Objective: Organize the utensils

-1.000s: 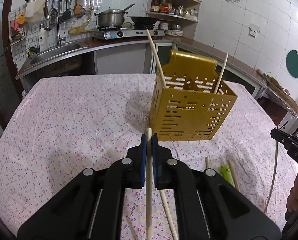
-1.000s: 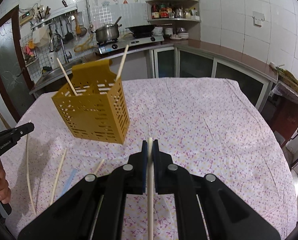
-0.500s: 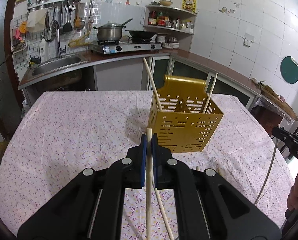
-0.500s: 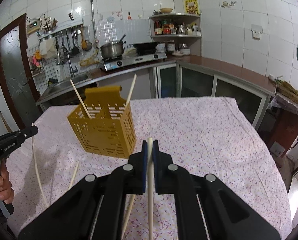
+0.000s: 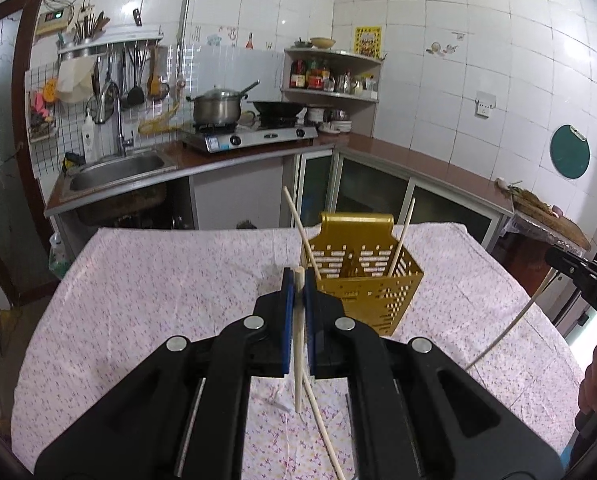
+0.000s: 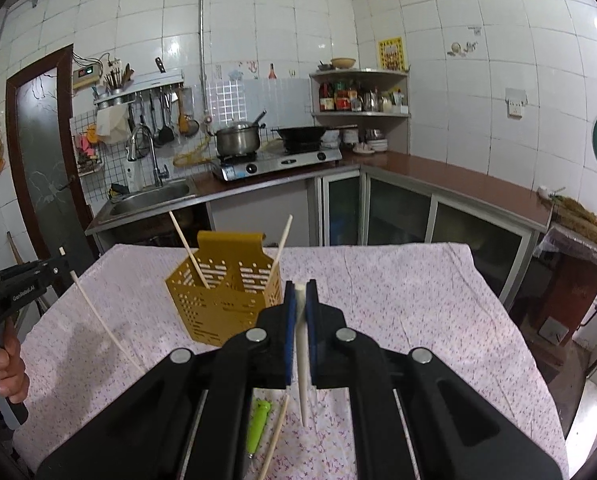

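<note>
Chopsticks are what I have in both hands right now. My left gripper is pinched tight on one pale chopstick, which stands upright between the blue pads with its top just clear of them and its long end hanging below. My right gripper is clamped the same way on a second, whiter chopstick, its tapered tip pointing down. Holding each near its upper end looks sensible to me: the free length can drop tip-first into the holder.

Ahead of the left gripper and slightly to its right stands the yellow slotted utensil holder on the flowered tablecloth; from the right gripper it sits ahead and to the left. Two chopsticks already lean in it, one against each side. Below the right gripper, on the cloth, lie a green utensil and another loose chopstick, and one more lies under the left gripper.

Both grippers are raised above the table and pitched somewhat downward, side by side and level with each other. A hand wraps the left handle, fingers curled round the grip. I judge the next step to be carrying both sticks over the holder's open top.
</note>
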Tool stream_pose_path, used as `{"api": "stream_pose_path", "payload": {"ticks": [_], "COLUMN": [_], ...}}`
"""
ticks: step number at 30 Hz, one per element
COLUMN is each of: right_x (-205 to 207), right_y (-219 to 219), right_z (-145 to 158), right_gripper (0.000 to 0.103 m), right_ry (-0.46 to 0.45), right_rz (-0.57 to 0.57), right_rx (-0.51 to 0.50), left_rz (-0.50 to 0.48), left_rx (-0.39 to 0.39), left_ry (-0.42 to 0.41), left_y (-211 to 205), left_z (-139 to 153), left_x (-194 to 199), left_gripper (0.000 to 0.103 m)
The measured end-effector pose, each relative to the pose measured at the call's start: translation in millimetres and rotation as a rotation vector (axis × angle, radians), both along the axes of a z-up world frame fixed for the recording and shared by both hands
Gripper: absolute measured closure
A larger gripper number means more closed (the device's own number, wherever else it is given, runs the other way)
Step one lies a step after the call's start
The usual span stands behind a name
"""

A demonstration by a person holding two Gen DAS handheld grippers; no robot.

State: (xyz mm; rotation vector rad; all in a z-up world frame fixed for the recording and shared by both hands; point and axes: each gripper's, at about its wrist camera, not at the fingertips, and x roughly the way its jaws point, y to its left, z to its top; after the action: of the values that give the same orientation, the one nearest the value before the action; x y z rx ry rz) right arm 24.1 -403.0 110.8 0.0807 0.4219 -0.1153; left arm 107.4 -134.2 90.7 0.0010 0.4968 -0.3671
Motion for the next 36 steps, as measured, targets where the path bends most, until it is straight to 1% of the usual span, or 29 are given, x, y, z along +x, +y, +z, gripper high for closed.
{"api": "stream_pose_path", "payload": {"ticks": [9, 14, 24, 28, 31, 36], "right_x": [2, 8, 34, 50, 65, 85], "right_y": [10, 17, 30, 32, 32, 40], "right_z": [28, 48, 92, 109, 114, 113], "right_gripper": [0.098, 0.098, 0.098, 0.098, 0.098, 0.098], "right_ry": [-0.046, -0.088, -0.187, -0.221, -0.225, -0.226], "right_rz": [0.017, 0.032, 0.078, 0.083, 0.080, 0.087], "right_rx": [-0.030, -0.040, -0.042, -0.032, -0.029, -0.033], "left_rz": [-0.023, -0.037, -0.033, -0.024, -0.014, -0.015], "left_rx": [-0.008, -0.024, -0.071, -0.083, -0.085, -0.096], "left_ry": [-0.048, -0.077, -0.150, -0.167, -0.167, -0.168], "left_y": [-4, -8, -14, -20, -27, -38], "left_z": [24, 41, 86, 99, 102, 102], "left_x": [9, 16, 37, 54, 66, 83], "left_gripper": [0.099, 0.099, 0.099, 0.099, 0.099, 0.099]}}
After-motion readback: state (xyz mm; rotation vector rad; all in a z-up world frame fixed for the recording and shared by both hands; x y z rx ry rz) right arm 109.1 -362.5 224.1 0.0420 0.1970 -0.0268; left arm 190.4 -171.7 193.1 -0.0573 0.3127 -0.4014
